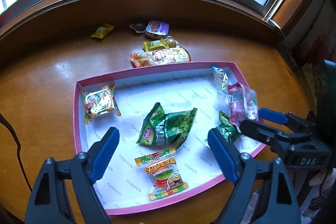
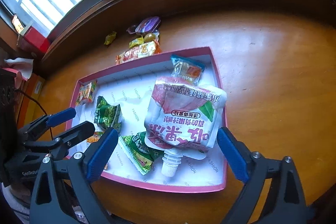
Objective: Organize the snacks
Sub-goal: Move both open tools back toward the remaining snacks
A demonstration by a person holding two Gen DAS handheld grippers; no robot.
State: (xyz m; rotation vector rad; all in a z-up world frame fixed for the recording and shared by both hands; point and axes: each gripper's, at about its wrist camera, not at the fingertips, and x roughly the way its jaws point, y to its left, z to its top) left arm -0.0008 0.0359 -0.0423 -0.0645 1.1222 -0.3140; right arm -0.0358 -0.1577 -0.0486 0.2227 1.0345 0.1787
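A pink-rimmed tray [image 1: 147, 71] [image 2: 222, 85] with white lining sits on the wooden table. In it lie a burger gummy packet [image 1: 166, 176], a green snack bag [image 1: 168, 127] [image 2: 108, 114], a second green bag [image 2: 140, 150], a foil packet [image 1: 100, 102] and a pink-white jelly pouch [image 2: 184, 117] [image 1: 241, 104] with a white cap. My left gripper [image 1: 163, 152] is open above the gummy packet. My right gripper [image 2: 166, 152] is open around the pouch's cap end; the pouch rests in the tray.
Loose snacks lie beyond the tray's far rim: an orange packet [image 1: 161, 57], a yellow packet [image 1: 155, 44], a purple jelly cup [image 1: 157, 28] and a yellow candy [image 1: 103, 30]. A raised wooden window ledge [image 1: 147, 3] runs behind. A red box [image 2: 33, 39] sits far left.
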